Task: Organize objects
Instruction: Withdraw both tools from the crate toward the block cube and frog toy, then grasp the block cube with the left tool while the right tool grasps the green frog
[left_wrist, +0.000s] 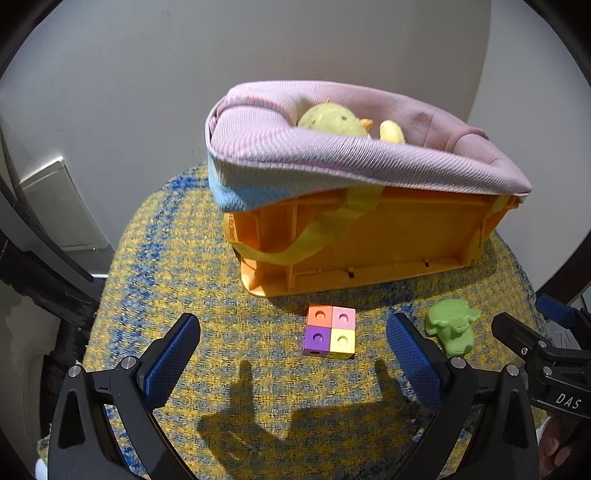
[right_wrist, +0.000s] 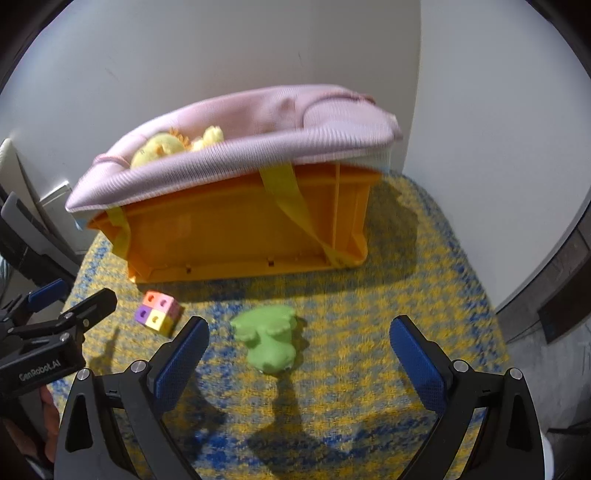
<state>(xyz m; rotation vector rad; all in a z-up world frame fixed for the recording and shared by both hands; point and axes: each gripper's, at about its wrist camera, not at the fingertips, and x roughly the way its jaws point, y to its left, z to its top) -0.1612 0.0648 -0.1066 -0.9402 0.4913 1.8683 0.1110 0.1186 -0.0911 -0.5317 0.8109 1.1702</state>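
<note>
1. Left tongs (left_wrist: 293, 341): spread apart, empty, hovering above the yellow-and-blue woven counter (left_wrist: 177, 258).
2. Right tongs (right_wrist: 299, 343): spread apart, empty, over the green plush toy (right_wrist: 267, 341).
3. Four-colour block cube (left_wrist: 330, 335): near the toy, before the orange plastic crate (left_wrist: 369, 236).
4. Pink cloth liner (left_wrist: 295, 147) holds a yellow plush (left_wrist: 332, 120).

Orange bin (left_wrist: 369, 236) with pink cloth liner (left_wrist: 332, 155) blocks the far side of the bench (left_wrist: 229, 354), close to the wall (left_wrist: 147, 74); plush (left_wrist: 332, 120) fills part of its opening. In front, open woven cover. Block cube (left_wrist: 330, 336) sits just before the bin, free on all sides. Green toy (right_wrist: 269, 339) lies near it, apart, room on both flanks. Left claw (left_wrist: 293, 347) and right claw (right_wrist: 299, 347) both spread wide, side by side, close together above the near bench.
</note>
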